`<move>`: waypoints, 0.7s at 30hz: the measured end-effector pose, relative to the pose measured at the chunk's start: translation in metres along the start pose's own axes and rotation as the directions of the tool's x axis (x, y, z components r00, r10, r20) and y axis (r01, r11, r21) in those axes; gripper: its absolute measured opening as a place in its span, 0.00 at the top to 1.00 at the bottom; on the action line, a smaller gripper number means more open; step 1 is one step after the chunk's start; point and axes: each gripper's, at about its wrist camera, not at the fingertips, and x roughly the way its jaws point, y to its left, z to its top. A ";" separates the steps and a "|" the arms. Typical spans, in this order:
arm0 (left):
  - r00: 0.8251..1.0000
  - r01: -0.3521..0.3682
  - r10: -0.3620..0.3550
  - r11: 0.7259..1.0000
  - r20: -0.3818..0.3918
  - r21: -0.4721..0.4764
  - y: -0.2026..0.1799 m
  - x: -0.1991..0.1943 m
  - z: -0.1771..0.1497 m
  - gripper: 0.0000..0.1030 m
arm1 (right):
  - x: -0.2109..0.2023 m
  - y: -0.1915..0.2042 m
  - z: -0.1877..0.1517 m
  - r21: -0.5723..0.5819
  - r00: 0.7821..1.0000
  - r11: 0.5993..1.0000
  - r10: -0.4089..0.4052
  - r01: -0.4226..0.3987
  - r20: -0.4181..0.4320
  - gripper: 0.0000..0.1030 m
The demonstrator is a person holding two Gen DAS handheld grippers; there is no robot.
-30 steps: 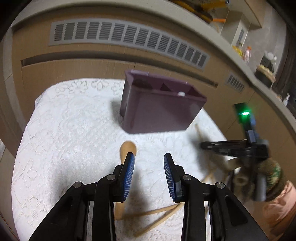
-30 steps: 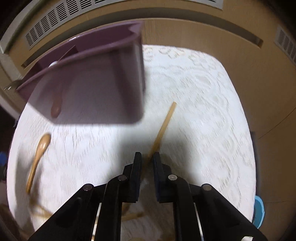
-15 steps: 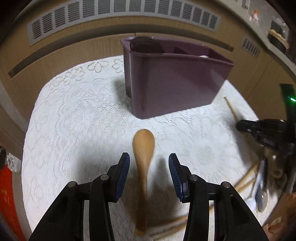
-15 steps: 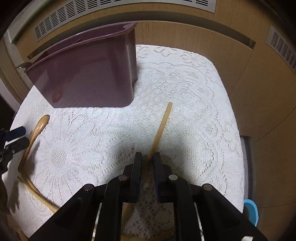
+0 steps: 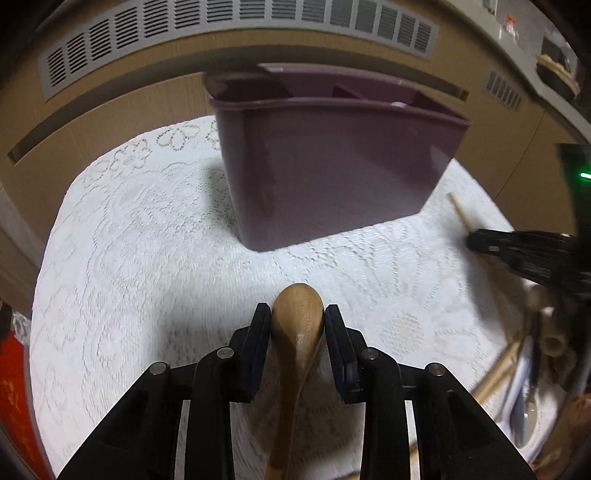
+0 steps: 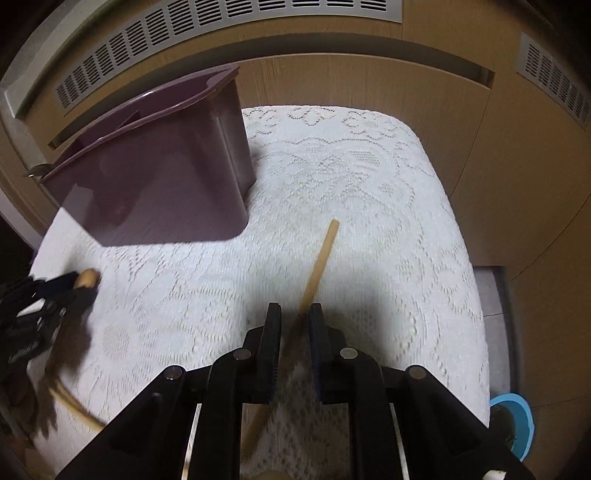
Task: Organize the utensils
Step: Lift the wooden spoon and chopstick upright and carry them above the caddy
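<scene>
The left gripper [image 5: 298,317] has just been closing, and its two blue-padded fingers [image 5: 258,328] now press against either side of the bowl of a wooden spoon [image 5: 299,325], whose handle runs back toward the near edge between the black arms. The spoon sits over the white lace cloth [image 5: 147,258] that covers the table, a little nearer than the purple utensil caddy [image 5: 332,166]. The caddy stands upright toward the far side of the cloth, its inner dividers just visible over the rim, with a wooden cabinet front and a grey vent grille [image 5: 221,22] behind it. To the right, the right gripper [image 6: 294,321] has its fingers brought close together around a long wooden stick [image 6: 321,258]; the stick passes through the narrow gap and its far tip slants over the cloth to the right of the caddy, but whether the pads actually bite on it I cannot tell. At the right edge of the left camera's view, a blurred heap of more wooden and metal utensils [image 5: 517,373] lies on the cloth.
</scene>
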 end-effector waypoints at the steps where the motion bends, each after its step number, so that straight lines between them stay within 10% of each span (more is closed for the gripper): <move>1: 1.000 0.006 -0.005 1.000 0.009 -0.008 0.001 -0.004 -0.002 0.70 | 0.004 0.004 0.003 -0.011 1.000 1.000 -0.012 0.012 -0.003 0.86; 11: 0.991 0.050 -0.039 0.995 0.128 -0.081 0.002 -0.066 -0.019 0.70 | -0.042 0.019 -0.014 -0.072 0.993 0.994 0.087 -0.082 0.078 0.93; 21: 0.939 0.093 -0.083 0.995 0.333 -0.017 -0.043 -0.158 -0.024 0.71 | -0.162 0.035 -0.055 -0.148 0.929 0.976 0.200 -0.161 0.310 0.94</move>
